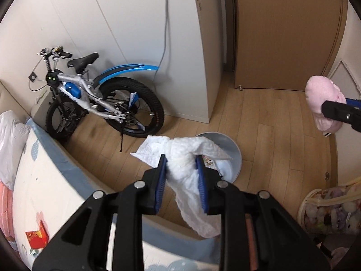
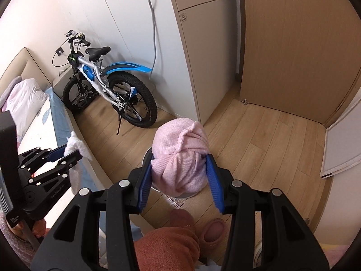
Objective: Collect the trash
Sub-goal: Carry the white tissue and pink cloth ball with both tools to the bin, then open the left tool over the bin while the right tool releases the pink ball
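My left gripper (image 1: 180, 160) is shut on a crumpled white paper towel (image 1: 185, 158) and holds it in the air above the near rim of a grey round trash bin (image 1: 227, 144) on the wood floor. The bin holds some wrappers. My right gripper (image 2: 180, 160) is shut on a bunched pink knit cloth (image 2: 180, 149) and holds it right over the same bin (image 2: 187, 195), which is mostly hidden behind the cloth. The left gripper (image 2: 72, 150) with its towel shows at the left of the right wrist view. The right gripper's finger and the pink cloth (image 1: 320, 99) show at the right edge of the left wrist view.
A child's bicycle (image 1: 101, 97) with a blue mudguard leans by the white wall behind the bin. A bed (image 1: 45, 180) with a printed sheet runs along the left. A closed wooden door (image 1: 286, 33) stands at the back. A clear bag of soft toys (image 1: 329, 210) sits at the right.
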